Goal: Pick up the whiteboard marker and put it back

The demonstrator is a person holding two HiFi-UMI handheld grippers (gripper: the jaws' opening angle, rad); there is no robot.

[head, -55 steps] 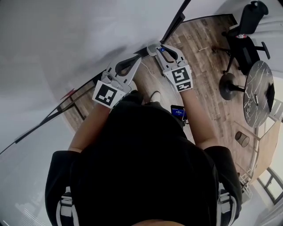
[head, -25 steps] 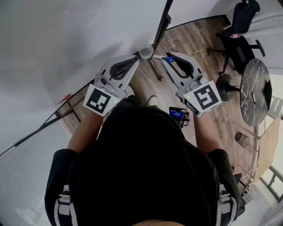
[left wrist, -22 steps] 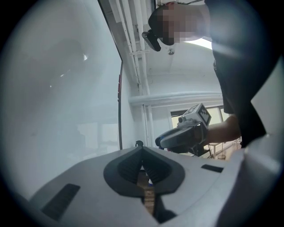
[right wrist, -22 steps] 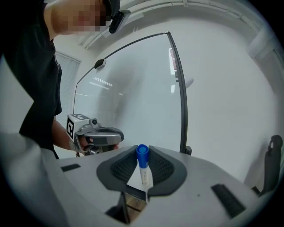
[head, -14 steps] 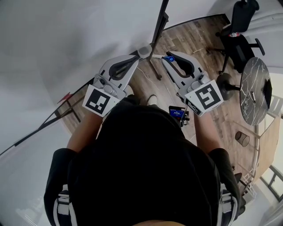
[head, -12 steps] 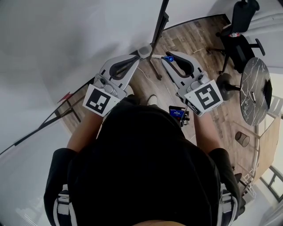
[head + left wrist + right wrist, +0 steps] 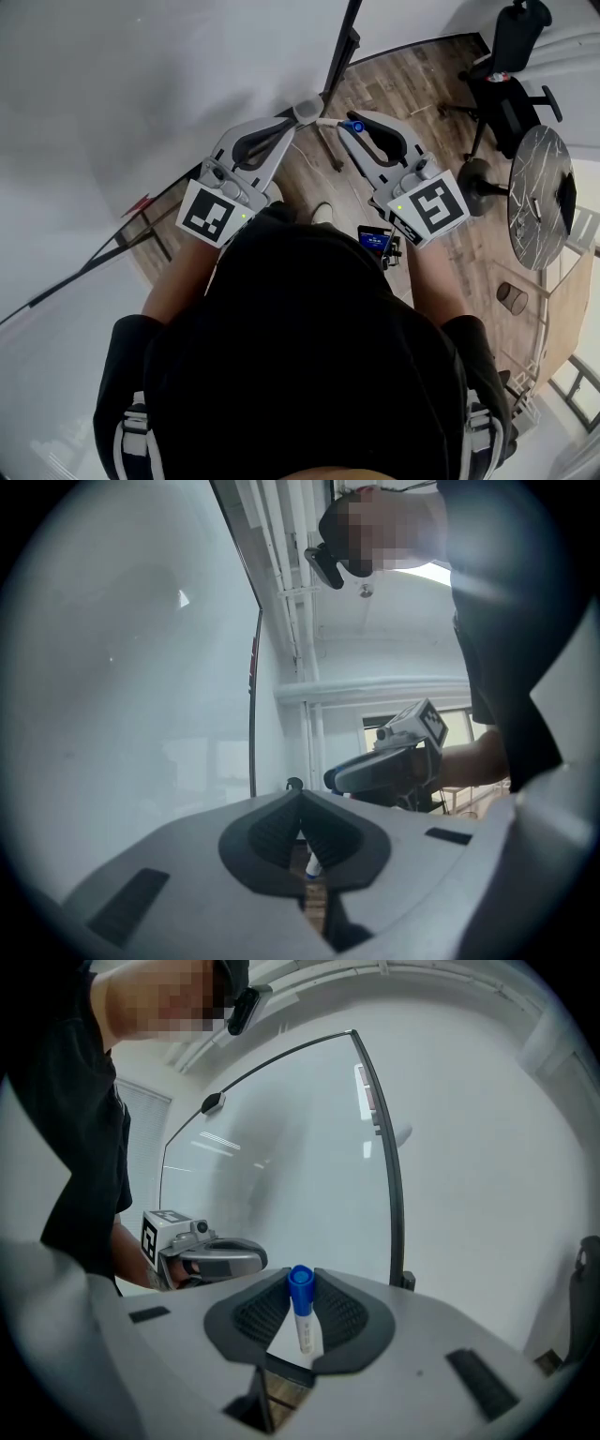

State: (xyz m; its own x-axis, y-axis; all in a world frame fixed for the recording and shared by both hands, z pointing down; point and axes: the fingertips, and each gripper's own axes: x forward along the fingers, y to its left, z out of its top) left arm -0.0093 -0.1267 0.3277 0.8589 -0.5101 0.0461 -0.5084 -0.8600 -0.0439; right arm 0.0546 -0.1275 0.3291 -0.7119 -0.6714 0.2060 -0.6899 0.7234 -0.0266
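The whiteboard marker (image 7: 303,1314), white with a blue cap, stands upright between the pads of my right gripper (image 7: 301,1281), which is shut on it. In the head view its blue cap (image 7: 355,126) shows at the right gripper's (image 7: 348,126) tips. My left gripper (image 7: 306,110) points at the right one, tips a short way apart; its pads meet at the tip (image 7: 300,797). A small white and blue piece (image 7: 313,862) shows in the gap behind them; I cannot tell what it is. The whiteboard (image 7: 141,84) rises just beyond both grippers.
The whiteboard's black frame (image 7: 377,1147) and stand (image 7: 341,49) run past the grippers' tips. On the wood floor at the right stand an office chair (image 7: 514,58) and a round dark table (image 7: 544,199). A phone (image 7: 377,240) hangs at the person's waist.
Since the earliest frame the right gripper has shifted lower and to the right in the head view, marker still in it. Over the last second nothing has visibly moved.
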